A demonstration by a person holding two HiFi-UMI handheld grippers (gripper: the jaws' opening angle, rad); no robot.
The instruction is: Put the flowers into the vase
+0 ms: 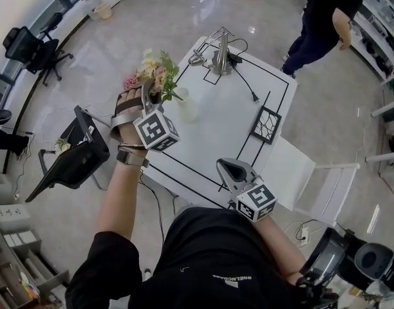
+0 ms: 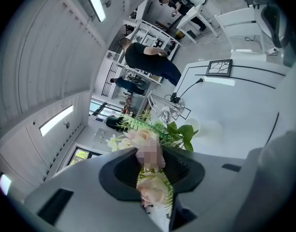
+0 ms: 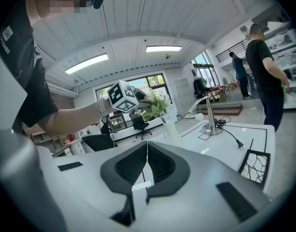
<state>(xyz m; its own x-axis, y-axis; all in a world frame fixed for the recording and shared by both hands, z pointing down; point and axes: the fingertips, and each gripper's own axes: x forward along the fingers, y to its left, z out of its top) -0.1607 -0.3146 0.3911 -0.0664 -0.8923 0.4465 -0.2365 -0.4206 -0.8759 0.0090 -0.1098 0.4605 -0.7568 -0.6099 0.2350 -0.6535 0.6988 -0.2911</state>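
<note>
Flowers (image 1: pixel 153 73) sit clenched in the left claw (image 1: pixel 148 95) just above the white vase (image 1: pixel 186 105) on the tabletop (image 1: pixel 223 124); right claw (image 1: pixel 234 170) hovers pinched together, empty.

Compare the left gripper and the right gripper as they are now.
The left gripper is shut on the flowers; the right gripper is shut with nothing between its jaws. The left gripper is close to the vase at the table's left side; the right gripper is by the table's near edge, away from the vase. Both carry a marker cube.
</note>
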